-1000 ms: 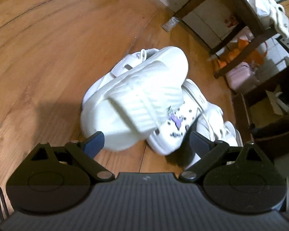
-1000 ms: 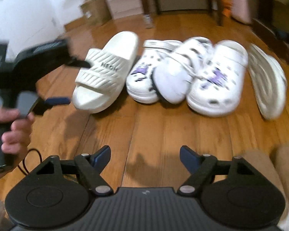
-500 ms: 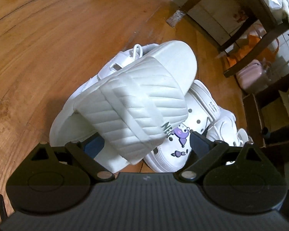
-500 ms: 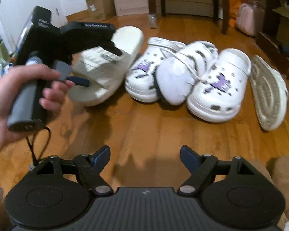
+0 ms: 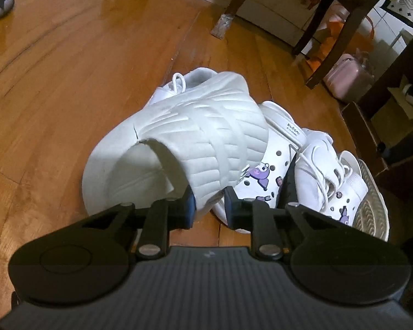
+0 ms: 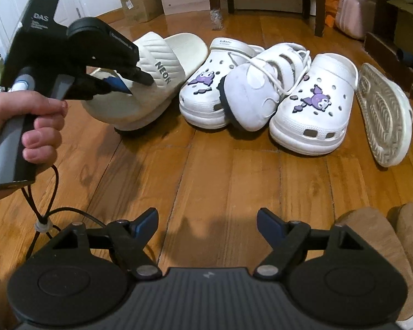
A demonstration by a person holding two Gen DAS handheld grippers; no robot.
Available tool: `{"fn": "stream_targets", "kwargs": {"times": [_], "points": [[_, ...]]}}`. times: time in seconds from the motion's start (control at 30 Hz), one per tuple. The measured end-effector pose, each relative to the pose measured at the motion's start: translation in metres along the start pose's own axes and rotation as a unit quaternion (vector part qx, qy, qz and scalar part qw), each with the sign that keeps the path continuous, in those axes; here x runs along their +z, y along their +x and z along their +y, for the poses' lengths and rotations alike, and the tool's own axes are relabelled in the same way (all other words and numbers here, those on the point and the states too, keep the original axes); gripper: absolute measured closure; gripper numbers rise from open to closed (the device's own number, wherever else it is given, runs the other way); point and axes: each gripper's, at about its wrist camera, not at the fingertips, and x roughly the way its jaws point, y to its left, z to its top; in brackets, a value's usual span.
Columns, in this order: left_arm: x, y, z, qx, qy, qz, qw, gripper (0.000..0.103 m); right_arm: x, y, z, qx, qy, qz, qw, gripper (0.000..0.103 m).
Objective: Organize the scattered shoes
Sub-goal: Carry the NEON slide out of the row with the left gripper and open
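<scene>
right gripper: black two-finger right gripper [image 6: 206, 221] with blue pads, nearest the camera; jaws wide, nothing between them; hovers over bare wooden plank floor [image 6: 220, 170]
left gripper: black two-finger left gripper [image 5: 208, 205] held in a person's hand [image 6: 22, 121]; jaws closing narrow on the edge of the strap, which sits between the pads
held shoe: cream ribbed foam slide sandal [image 6: 148, 77], leftmost of the row; heel tipped up off the floor, toe end down; strap reads "NEON"
row of shoes: two white perforated clogs with purple cartoon charms [image 6: 206, 82] [image 6: 316, 104]; white lace-up sneaker [image 6: 258, 85] lying between and on them; heel strap reads "Kuromi"
far right: second cream slide sandal [image 6: 382, 115], sole up, just beside the right clog
writing: "DAS" on left gripper body
containers: open brown cardboard box [image 6: 139, 0] by the far wall; contents cannot tell
</scene>
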Motion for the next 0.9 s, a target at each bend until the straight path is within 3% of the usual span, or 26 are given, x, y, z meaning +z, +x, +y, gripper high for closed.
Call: {"fn": "stream_targets", "kwargs": {"times": [0.2,0.4,0.6,0.9], "points": [[0.001,-0.003,0.010,-0.013,-0.005,-0.003,0.9999,0.083,-0.002,-0.001,0.008,-0.004,-0.012,-0.005,1.000,0.023],[0.001,-0.016,0.005,-0.035,0.024,-0.016,0.9990,0.086,-0.002,0.002,0.015,-0.021,-0.044,-0.008,0.999,0.023],[0.000,-0.031,0.008,-0.040,0.034,-0.022,0.9984,0.087,-0.004,0.003,0.015,-0.018,-0.038,-0.006,0.999,0.022],[-0.020,-0.081,0.033,-0.065,0.030,-0.017,0.9973,0.087,-0.013,-0.001,0.017,-0.011,-0.032,0.003,0.999,0.022]]}}
